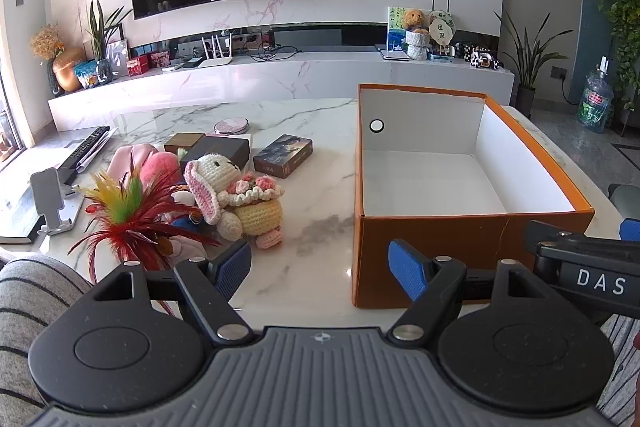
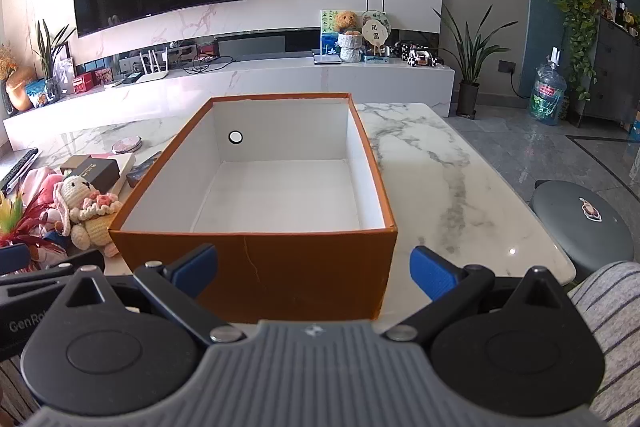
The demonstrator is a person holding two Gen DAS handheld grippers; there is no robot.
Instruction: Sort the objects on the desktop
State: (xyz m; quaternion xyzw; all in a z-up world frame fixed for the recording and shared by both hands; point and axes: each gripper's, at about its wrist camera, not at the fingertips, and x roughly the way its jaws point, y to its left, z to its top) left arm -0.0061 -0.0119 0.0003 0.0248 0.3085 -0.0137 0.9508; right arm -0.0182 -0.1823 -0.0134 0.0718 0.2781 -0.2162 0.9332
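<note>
An orange cardboard box (image 1: 440, 251) (image 2: 256, 267) with a white inside stands open and empty on the marble table. Left of it lies a pile: a crocheted bunny doll (image 1: 236, 195) (image 2: 86, 211), pink plush (image 1: 148, 163), a red and green feather toy (image 1: 128, 215), dark small boxes (image 1: 218, 149) and a dark card box (image 1: 283, 155). My left gripper (image 1: 320, 269) is open near the table's front edge, between the pile and the box, holding nothing. My right gripper (image 2: 314, 269) is open in front of the box's near wall, also holding nothing.
A round pink compact (image 1: 231, 125) lies farther back on the table (image 2: 440, 187). A remote (image 1: 86, 147) and a phone stand (image 1: 50, 203) sit at the far left. A grey round stool (image 2: 584, 227) stands right of the table. A striped sleeve (image 1: 28, 307) shows at the lower left.
</note>
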